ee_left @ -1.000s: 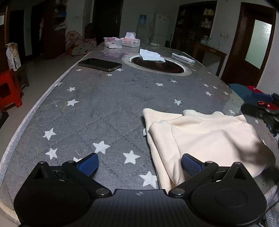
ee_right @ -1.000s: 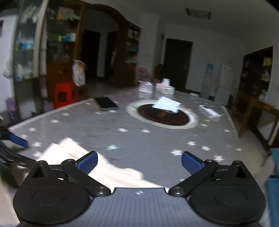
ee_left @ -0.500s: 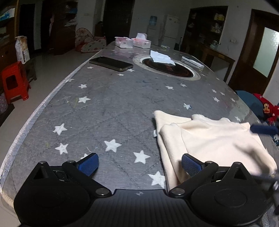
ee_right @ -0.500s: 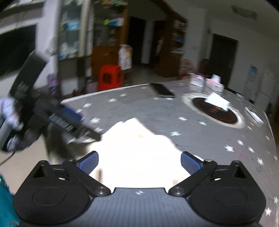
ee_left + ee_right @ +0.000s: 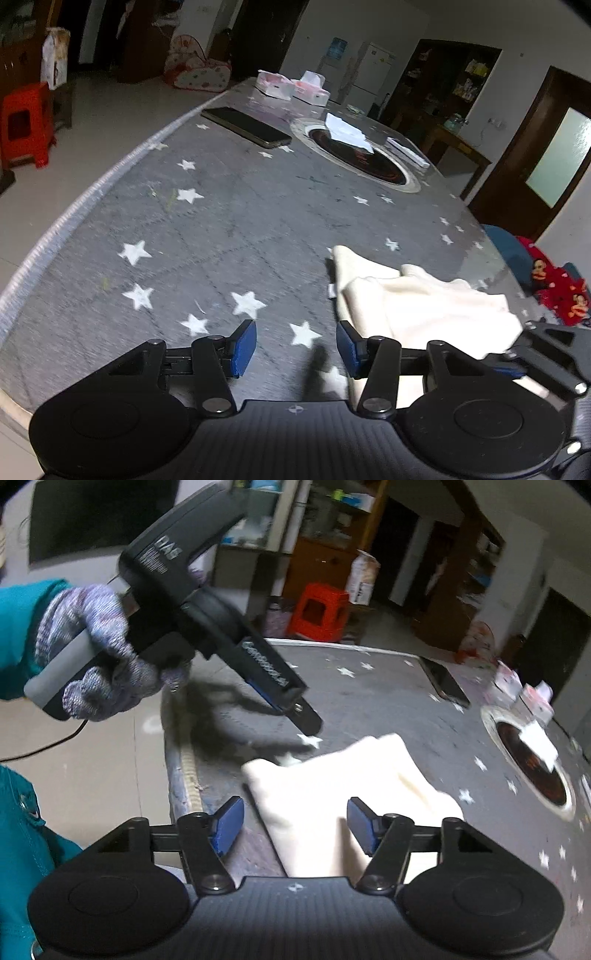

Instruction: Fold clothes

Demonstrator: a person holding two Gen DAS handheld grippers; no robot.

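A cream garment (image 5: 417, 306) lies folded on the grey star-patterned table (image 5: 229, 221), near its front edge. It also shows in the right wrist view (image 5: 343, 790). My left gripper (image 5: 295, 347) is open and empty, just left of the garment's near left edge, over the tablecloth. My right gripper (image 5: 295, 825) is open and empty, with the garment's near end between its blue pads. The left gripper's body, held by a gloved hand, shows in the right wrist view (image 5: 207, 627) above the table's corner.
A black phone (image 5: 245, 126), two tissue boxes (image 5: 291, 86) and a round inset cooktop (image 5: 362, 158) with a white cloth on it sit at the table's far end. A red stool (image 5: 26, 122) stands on the floor at left. Red and blue clothes (image 5: 546, 284) lie at right.
My left gripper's jaws have narrowed and it has tilted. My right gripper has swung round to face the garment from its far side and come close to it.
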